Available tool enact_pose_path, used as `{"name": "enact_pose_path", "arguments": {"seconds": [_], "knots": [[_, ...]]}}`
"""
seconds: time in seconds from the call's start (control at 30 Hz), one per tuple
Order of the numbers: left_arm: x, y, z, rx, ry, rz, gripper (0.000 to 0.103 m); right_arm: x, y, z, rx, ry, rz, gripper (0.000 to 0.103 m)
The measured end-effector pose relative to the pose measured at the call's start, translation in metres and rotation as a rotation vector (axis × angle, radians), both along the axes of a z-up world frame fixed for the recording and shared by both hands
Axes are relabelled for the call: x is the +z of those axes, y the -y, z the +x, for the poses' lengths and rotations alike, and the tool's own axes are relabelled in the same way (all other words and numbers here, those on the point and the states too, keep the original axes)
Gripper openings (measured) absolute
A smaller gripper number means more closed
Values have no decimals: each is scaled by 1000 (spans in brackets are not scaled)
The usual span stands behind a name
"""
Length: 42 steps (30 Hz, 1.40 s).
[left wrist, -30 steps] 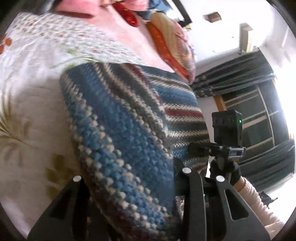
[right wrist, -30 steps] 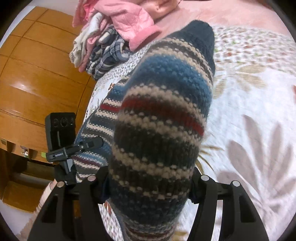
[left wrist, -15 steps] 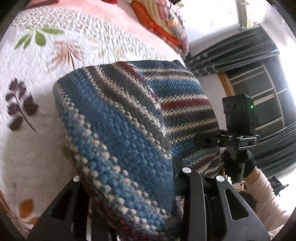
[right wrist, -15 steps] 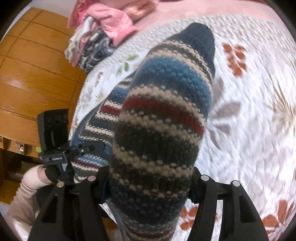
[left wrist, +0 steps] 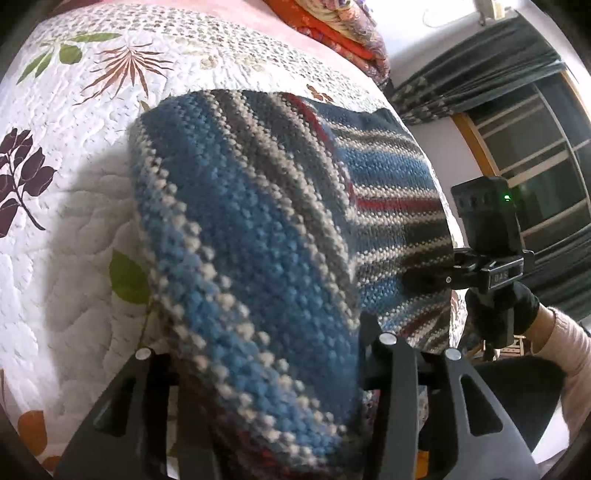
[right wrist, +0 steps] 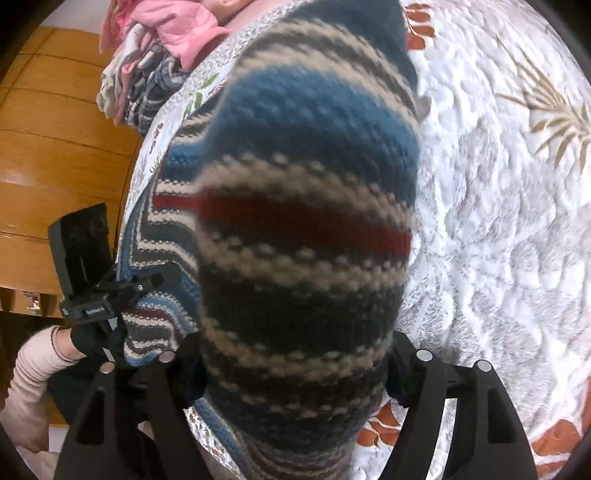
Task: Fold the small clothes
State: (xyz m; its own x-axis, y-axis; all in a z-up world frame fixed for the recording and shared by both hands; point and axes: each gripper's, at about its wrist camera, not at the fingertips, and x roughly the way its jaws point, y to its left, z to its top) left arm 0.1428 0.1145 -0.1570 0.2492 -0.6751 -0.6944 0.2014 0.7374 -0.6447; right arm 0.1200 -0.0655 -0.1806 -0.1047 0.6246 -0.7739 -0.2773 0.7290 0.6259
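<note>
Striped knit garment (left wrist: 258,236) hanging over near part of white leaf-print quilt (left wrist: 74,221), spanning between both tools. Left gripper (left wrist: 266,373) clamping one bunched end; right gripper (right wrist: 295,369) clamping other, jaws pinching thick knit. Pile of pink and checked clothes (right wrist: 155,62) lying at far left by wooden panelling (right wrist: 55,147). Orange cushions (left wrist: 332,33) sitting far right; dark curtains (left wrist: 480,74) framing window.
</note>
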Motion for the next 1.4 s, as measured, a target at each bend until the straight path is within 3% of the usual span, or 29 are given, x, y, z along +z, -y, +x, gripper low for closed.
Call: {"name": "enact_pose_path", "arguments": {"seconds": [0.23, 0.47, 0.73, 1.0, 1.17, 1.4], "knots": [[4, -19, -32, 62, -42, 32, 50, 11, -2, -4, -16, 15, -49, 81], [33, -24, -55, 139, -50, 137, 65, 45, 2, -12, -20, 89, -173, 85], [71, -32, -85, 202, -23, 246, 65, 78, -4, -39, -6, 164, -307, 85], [100, -23, -126, 245, -8, 306, 68, 91, -16, -77, -51, 172, -453, 87], [115, -14, -148, 258, 21, 329, 73, 105, -14, -106, -106, 209, -510, 92], [136, -11, -181, 289, 51, 355, 83, 132, -1, -143, -198, 277, -499, 99]]}}
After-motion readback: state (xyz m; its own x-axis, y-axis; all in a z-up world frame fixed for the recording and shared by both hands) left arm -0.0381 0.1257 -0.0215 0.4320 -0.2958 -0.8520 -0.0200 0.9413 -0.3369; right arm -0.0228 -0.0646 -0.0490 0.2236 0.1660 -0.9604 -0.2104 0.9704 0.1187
